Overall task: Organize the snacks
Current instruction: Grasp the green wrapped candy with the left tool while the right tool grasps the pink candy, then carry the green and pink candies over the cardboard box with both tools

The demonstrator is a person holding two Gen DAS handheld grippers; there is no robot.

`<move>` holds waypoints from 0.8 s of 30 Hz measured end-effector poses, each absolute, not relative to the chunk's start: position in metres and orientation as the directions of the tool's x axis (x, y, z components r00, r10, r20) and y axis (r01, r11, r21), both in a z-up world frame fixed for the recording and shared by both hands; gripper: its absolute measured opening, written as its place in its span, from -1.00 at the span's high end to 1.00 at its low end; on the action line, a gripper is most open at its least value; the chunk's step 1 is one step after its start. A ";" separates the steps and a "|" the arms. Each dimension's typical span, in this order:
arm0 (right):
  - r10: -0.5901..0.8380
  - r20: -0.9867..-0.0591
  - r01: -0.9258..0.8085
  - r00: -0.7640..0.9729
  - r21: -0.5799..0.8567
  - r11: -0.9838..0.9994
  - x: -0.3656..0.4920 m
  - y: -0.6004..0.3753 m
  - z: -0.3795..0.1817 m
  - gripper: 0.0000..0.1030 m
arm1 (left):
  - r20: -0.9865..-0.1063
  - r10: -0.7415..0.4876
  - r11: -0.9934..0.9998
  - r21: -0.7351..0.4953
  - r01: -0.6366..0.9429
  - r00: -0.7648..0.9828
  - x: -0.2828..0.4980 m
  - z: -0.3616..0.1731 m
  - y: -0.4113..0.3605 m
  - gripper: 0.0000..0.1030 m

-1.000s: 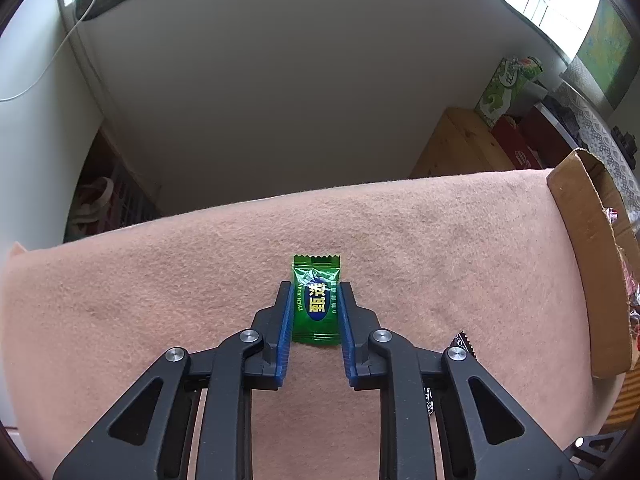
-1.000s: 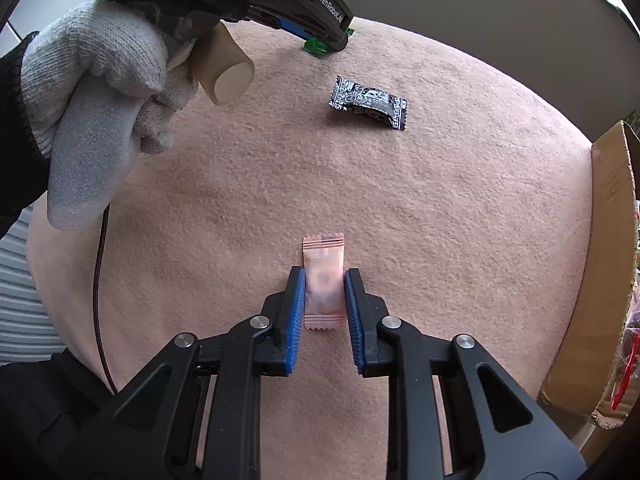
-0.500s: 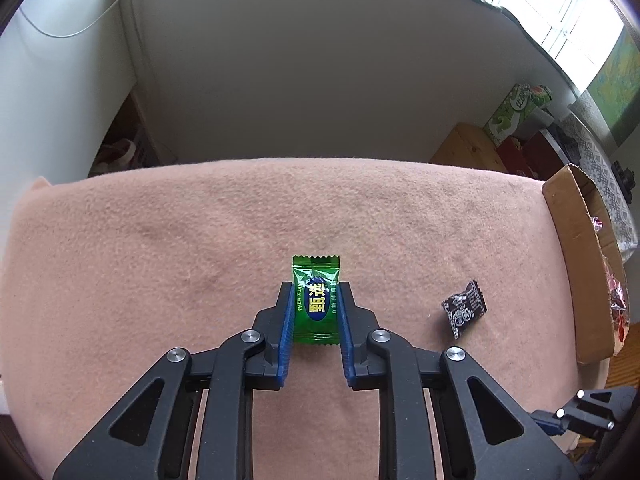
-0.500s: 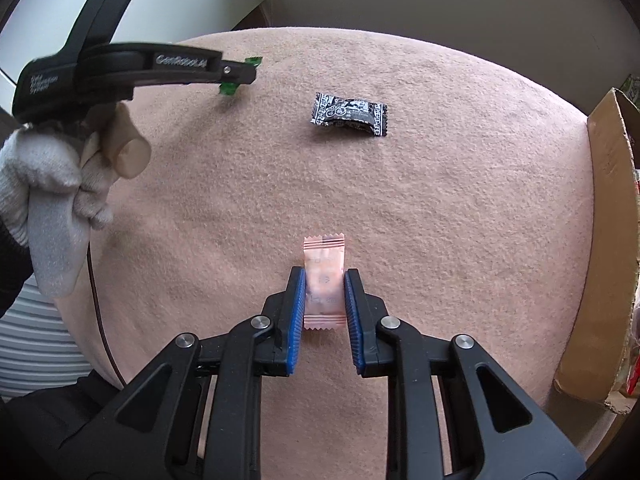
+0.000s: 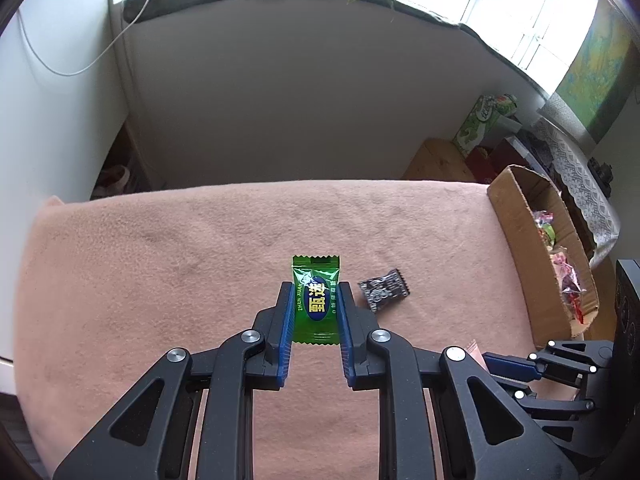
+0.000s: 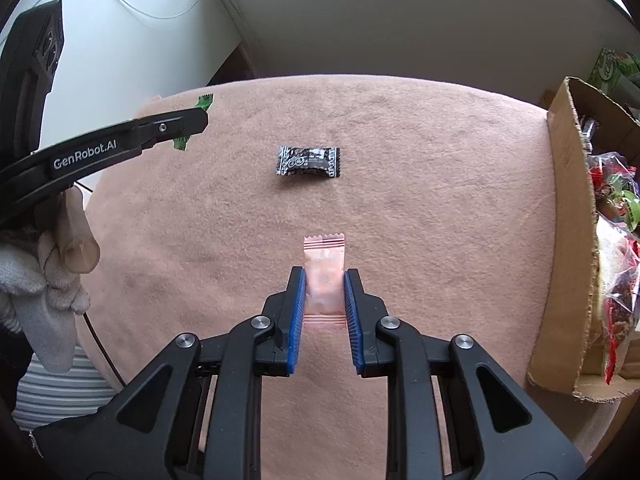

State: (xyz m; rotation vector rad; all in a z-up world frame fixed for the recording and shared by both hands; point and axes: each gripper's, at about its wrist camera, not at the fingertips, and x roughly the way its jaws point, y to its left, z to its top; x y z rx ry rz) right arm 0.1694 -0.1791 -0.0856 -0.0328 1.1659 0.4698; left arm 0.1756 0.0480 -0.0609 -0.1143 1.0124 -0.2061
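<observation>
Since the earlier frames the left tool (image 5: 316,304) is being swung round toward the right: the black wrapped candy (image 5: 384,289), formerly out at the right of the left wrist view, is now being seen just beside the tool's right finger, and more of the cardboard box (image 5: 520,216) is being shown at the right edge. The green wrapped candy (image 5: 316,300) is being kept clamped between the blue pads (image 5: 286,320) in the centre of that frame, lifted above the pink-covered desk (image 5: 160,272). In the right wrist view the right tool (image 6: 324,292) is likewise being held closed on the pink wrapped candy (image 6: 324,276) at centre frame, with the black candy lying untouched in the upper middle. Both pieces are judged to be in transit toward the box, whose snack bags are being glimpsed at the right edge. The pink candy's printing is too pale to be read, and the box's floor is being cut off by the frame. The gloved left hand (image 6: 44,276) is being seen only partly at lower left, possibly gripping the tool's handle.
</observation>
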 end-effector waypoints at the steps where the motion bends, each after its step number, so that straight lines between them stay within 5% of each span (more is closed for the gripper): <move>1: 0.340 -0.884 -0.362 0.320 0.217 0.907 0.166 -0.181 -0.081 0.61 | -0.824 -0.230 0.973 -0.190 0.131 0.518 0.174 -0.057 0.043 0.64; 24: 0.191 -0.801 -0.067 0.567 0.186 0.980 0.193 -0.346 -0.010 0.61 | -0.757 -0.449 0.882 -0.293 0.369 0.474 0.198 -0.016 -0.096 0.64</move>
